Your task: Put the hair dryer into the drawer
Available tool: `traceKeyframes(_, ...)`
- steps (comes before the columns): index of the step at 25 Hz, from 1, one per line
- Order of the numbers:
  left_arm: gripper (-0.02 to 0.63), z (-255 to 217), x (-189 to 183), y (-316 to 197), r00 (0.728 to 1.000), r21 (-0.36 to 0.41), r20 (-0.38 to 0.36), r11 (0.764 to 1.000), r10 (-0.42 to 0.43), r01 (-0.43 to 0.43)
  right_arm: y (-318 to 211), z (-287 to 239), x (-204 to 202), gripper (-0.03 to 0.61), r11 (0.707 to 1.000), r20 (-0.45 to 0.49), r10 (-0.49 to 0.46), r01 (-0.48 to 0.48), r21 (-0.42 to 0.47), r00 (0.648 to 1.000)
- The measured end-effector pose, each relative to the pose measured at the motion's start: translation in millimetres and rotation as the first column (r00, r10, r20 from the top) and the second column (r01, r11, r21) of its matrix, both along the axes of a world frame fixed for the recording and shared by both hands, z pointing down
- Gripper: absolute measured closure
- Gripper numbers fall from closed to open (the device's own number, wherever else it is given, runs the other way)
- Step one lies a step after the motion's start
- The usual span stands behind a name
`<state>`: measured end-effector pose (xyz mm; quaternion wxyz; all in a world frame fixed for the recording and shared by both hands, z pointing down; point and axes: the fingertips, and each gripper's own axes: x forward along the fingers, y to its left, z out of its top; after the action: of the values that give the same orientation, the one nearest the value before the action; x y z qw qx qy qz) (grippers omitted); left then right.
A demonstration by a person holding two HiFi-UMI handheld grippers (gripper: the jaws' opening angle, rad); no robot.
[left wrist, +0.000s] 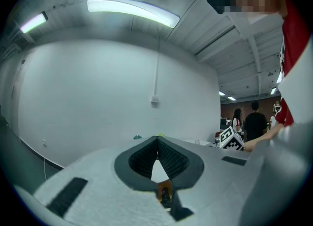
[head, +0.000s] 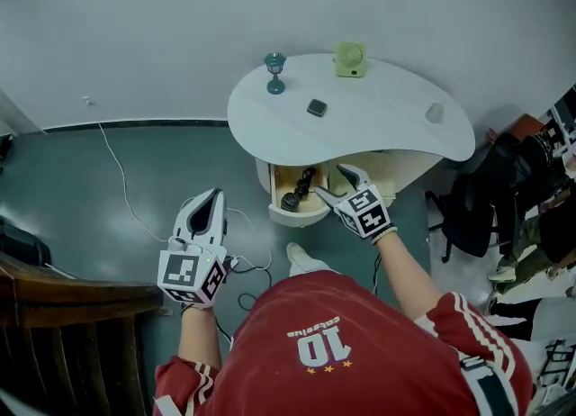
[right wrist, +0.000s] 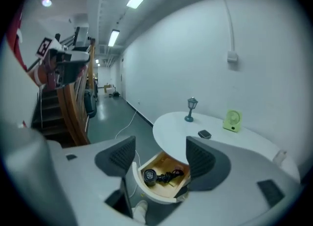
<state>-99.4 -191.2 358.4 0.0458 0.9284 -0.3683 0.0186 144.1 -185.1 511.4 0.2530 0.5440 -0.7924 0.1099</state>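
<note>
A black hair dryer [head: 295, 194] [right wrist: 150, 176] with its coiled cord lies inside the open wooden drawer [head: 275, 212] [right wrist: 164, 194] under the white table [head: 378, 122] [right wrist: 230, 142]. My right gripper [head: 335, 180] [right wrist: 160, 159] hovers just above and right of the drawer, jaws open and empty. Away from the table at the left, over the floor, my left gripper [head: 210, 204] [left wrist: 157, 144] is held with its pads touching at the tips and nothing between them.
On the table stand a small teal lamp [head: 274, 73] [right wrist: 190, 109], a green fan [head: 350, 58] [right wrist: 232, 121], a dark square object [head: 316, 107] and a pale cup [head: 435, 113]. A white cable [head: 121, 185] runs over the floor. A wooden stair rail [head: 63, 293] is at the left, a black chair [head: 481, 198] at the right.
</note>
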Motion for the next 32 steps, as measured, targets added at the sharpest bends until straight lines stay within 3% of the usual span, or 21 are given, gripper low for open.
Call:
traceKeyframes(5, 0.613, -25.0, -1.7, 18.7, 0.997, 0.044, -0.036, 0.997, 0.064, -0.063, 26.8, -59.0, -6.2, 0.274, 0.996, 0.145, 0.054, -0.063, 0.056, 0.988)
traceKeyframes(9, 0.612, -46.1, -4.5, 37.3, 0.993, 0.086, -0.042, 0.991, 0.109, -0.105, 54.6, -110.8, -12.4, 0.276, 0.980, 0.224, 0.072, -0.111, 0.164, 0.972)
traceKeyframes(12, 0.612, -62.1, 1.2, 49.9, 0.988, 0.105, -0.067, 0.986, 0.138, -0.131, 78.5, -154.2, -8.4, 0.285, 0.937, 0.263, 0.117, -0.194, 0.291, 0.958)
traceKeyframes(16, 0.612, -68.5, 21.4, 70.9, 0.978, 0.139, -0.081, 0.973, 0.194, -0.182, 112.4, -188.2, -4.8, 0.287, 0.878, 0.226, 0.161, -0.244, 0.411, 0.961)
traceKeyframes(20, 0.612, -76.0, 35.6, 80.4, 0.972, 0.157, -0.120, 0.971, 0.202, -0.182, 140.0, -210.7, 1.4, 0.287, 0.845, 0.270, 0.181, -0.290, 0.449, 0.946)
traceKeyframes(23, 0.614, -86.1, 46.0, 87.0, 0.968, 0.177, -0.129, 0.965, 0.217, -0.193, 154.0, -223.0, 16.0, 0.296, 0.809, 0.292, 0.250, -0.364, 0.461, 0.923)
traceKeyframes(27, 0.614, -100.4, 50.5, 92.3, 0.963, 0.210, -0.145, 0.958, 0.227, -0.194, 167.6, -238.1, 27.7, 0.343, 0.760, 0.313, 0.306, -0.428, 0.488, 0.899)
traceKeyframes(32, 0.614, -107.9, 55.8, 94.2, 0.959, 0.241, -0.152, 0.950, 0.240, -0.199, 187.1, -256.6, 32.1, 0.399, 0.711, 0.303, 0.326, -0.443, 0.546, 0.896)
